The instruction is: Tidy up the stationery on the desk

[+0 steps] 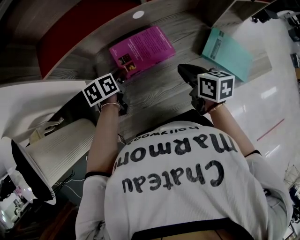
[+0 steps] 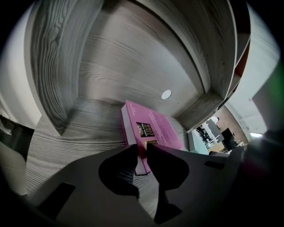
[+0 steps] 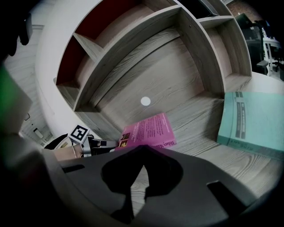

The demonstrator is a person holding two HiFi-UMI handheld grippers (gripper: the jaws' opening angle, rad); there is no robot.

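A pink book [image 1: 143,47] lies on the grey wood desk [image 1: 154,93]. My left gripper [image 1: 123,75] is at its near left corner. In the left gripper view the jaws of the left gripper [image 2: 142,150] stand narrow, with that corner of the pink book [image 2: 153,126] pinched between them. A teal book [image 1: 229,51] lies flat to the right. My right gripper [image 1: 190,77] hovers over the desk between the two books, shut and empty. The right gripper view shows the right gripper [image 3: 144,148] with its tips touching, the pink book [image 3: 148,131] ahead and the teal book [image 3: 255,122] at right.
Wooden shelf compartments [image 3: 133,57] rise behind the desk, one with a red back. A white round cap [image 1: 138,14] sits in the desk behind the pink book. A white ribbed object [image 1: 61,145] stands at my lower left beside the desk edge.
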